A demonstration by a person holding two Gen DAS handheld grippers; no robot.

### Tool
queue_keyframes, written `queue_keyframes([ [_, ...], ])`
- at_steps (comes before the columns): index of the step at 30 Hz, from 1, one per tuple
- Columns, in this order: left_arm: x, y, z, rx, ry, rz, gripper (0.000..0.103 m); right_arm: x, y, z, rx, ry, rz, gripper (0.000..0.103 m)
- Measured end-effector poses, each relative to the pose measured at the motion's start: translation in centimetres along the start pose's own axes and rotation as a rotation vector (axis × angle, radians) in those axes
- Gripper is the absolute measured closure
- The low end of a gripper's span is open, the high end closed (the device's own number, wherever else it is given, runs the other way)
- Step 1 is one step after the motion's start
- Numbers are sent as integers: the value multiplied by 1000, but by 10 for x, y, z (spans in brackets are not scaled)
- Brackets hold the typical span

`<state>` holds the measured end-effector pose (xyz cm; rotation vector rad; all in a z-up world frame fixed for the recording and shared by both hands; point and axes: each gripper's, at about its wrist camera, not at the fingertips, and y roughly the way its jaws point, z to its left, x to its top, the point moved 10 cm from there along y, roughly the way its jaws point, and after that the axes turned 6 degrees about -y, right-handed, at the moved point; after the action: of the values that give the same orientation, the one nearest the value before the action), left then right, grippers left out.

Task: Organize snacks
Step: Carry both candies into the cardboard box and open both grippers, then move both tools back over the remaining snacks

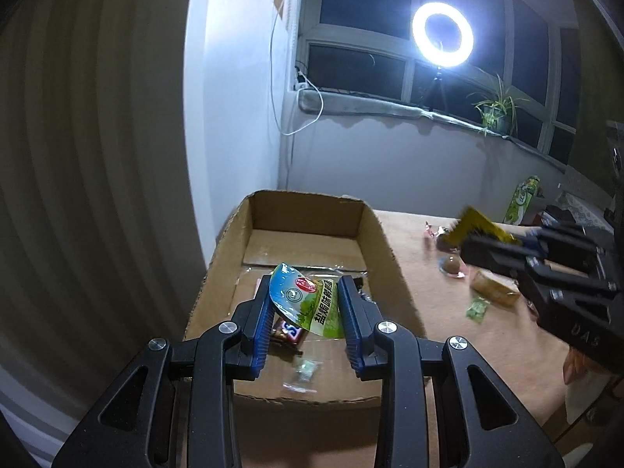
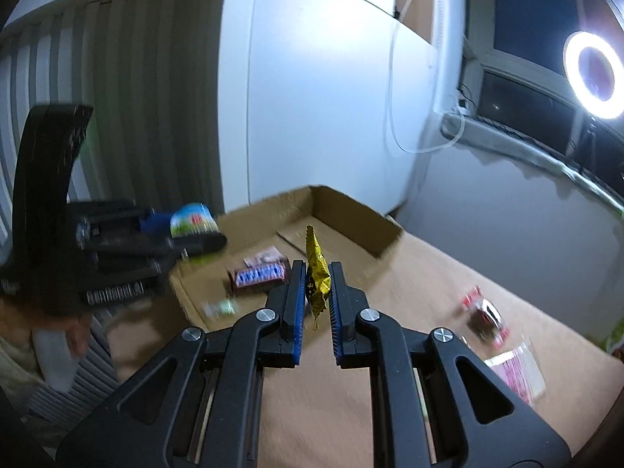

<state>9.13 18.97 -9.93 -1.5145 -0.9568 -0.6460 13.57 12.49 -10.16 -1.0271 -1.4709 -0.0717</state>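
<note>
Grip first: my left hand-held gripper (image 1: 304,304) is clenched on a blue-and-green snack packet (image 1: 302,298), pads pressing its two sides, and it hangs over the near half of the cardboard box (image 1: 308,204). My right hand-held gripper (image 2: 316,292) is clamped tight on a thin gold wrapper (image 2: 316,277), out over the tabletop (image 2: 448,273) just right of the box's near corner.

I judge this the carrying step: both pieces are lifted and on their way to the box, neither dropped yet. Next, my left needs only to loosen its pads over bare cardboard, clear of the chocolate bar (image 2: 259,277) and the small pale candies already lying on the box floor. My right has to cross the box's right wall before letting go, without clipping the left tool.

The packet sits roughly upright between my left pads, its long axis running from near-low to far-high, rounded top leaning to the far left. The gold wrapper stands on edge, long axis near vertical, its crimped tip pointing up and its tail dangling below the pads.

More sweets lie on the tabletop to the right.
</note>
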Motion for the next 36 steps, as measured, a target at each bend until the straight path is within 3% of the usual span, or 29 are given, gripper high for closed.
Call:
queue_keyframes([
  [9, -4, 23, 10, -1, 1, 40, 69, 24, 50, 11, 50, -14, 8, 90],
  [10, -5, 25, 12, 8, -1, 43, 60, 21, 57, 11, 57, -10, 25, 88],
  [11, -7, 26, 15, 24, -6, 45, 42, 20, 60, 9, 57, -6, 24, 79],
  [13, -8, 25, 23, 52, -27, 31, 30, 17, 60, 6, 55, 10, 16, 60],
  [14, -9, 23, 25, 55, -37, 28, 30, 14, 60, 4, 54, 18, 18, 48],
  [15, -11, 22, 27, 54, -48, 29, 30, 11, 58, 2, 54, 29, 17, 46],
  [28, -8, 0, 34, 70, -80, -1, 30, -1, 34, 9, 61, 39, 15, 46],
  [36, -4, -10, 20, 84, -51, -7, 30, -7, 15, 9, 59, 52, -2, 46],
])
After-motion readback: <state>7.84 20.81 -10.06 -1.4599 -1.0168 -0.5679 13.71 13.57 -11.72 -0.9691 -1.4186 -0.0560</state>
